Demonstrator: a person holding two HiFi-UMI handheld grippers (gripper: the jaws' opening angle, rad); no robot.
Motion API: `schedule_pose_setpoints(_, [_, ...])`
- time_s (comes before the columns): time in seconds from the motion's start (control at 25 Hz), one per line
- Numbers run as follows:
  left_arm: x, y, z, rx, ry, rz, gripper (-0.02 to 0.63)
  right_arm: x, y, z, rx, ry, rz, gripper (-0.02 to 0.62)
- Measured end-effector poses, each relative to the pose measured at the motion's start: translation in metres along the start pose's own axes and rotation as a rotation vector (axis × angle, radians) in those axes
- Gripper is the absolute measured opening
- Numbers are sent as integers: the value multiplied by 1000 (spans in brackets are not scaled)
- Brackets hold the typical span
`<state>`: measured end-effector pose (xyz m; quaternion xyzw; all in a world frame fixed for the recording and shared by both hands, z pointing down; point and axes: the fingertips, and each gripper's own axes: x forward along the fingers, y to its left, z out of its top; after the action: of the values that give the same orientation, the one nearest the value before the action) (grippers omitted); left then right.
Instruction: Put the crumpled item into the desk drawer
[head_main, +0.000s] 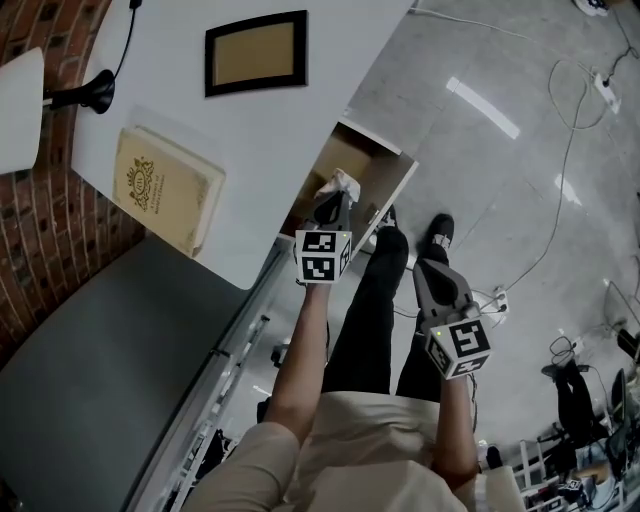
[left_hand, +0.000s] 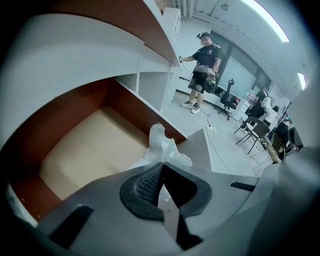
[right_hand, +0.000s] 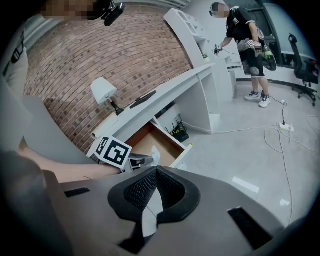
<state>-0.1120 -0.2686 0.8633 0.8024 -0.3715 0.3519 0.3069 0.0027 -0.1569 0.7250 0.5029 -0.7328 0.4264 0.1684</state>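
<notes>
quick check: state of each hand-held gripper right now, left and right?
Left hand-held gripper: closed on the crumpled item, above the open drawer.
Right hand-held gripper: closed, nothing between its jaws.

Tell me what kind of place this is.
Likely an office or lab workspace: a white desk with an open drawer, a brick wall behind it, and office chairs on a polished floor.
</notes>
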Motion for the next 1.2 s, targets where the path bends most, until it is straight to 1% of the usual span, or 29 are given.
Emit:
schedule_pose_setpoints(0.08, [6, 3, -3, -14, 0, 4, 15, 1, 2, -3, -10, 10, 6, 25])
schedule_pose_setpoints(0.24, [21, 9, -10, -9, 18, 12, 15, 9, 5, -7, -20, 31, 14, 25])
schedule_pose_setpoints(0.4, [31, 13, -11, 7, 21, 3, 17, 15, 14, -16, -4, 39, 61, 25])
schedule_pose_setpoints(0.64, [36, 15, -21, 15, 47, 1, 17, 18, 13, -20, -2, 47, 61, 25])
schedule_pose_setpoints(0.8, [37, 17, -21, 24, 43, 4, 17, 19, 14, -25, -8, 46, 77, 25])
schedule_pose_setpoints(1.04, [30, 16, -22, 28, 44, 13, 18, 16, 15, -27, -9, 46, 75, 25])
schedule_pose_setpoints(1.2, [19, 13, -18, 28, 26, 21, 18, 14, 20, -28, -25, 49, 84, 25])
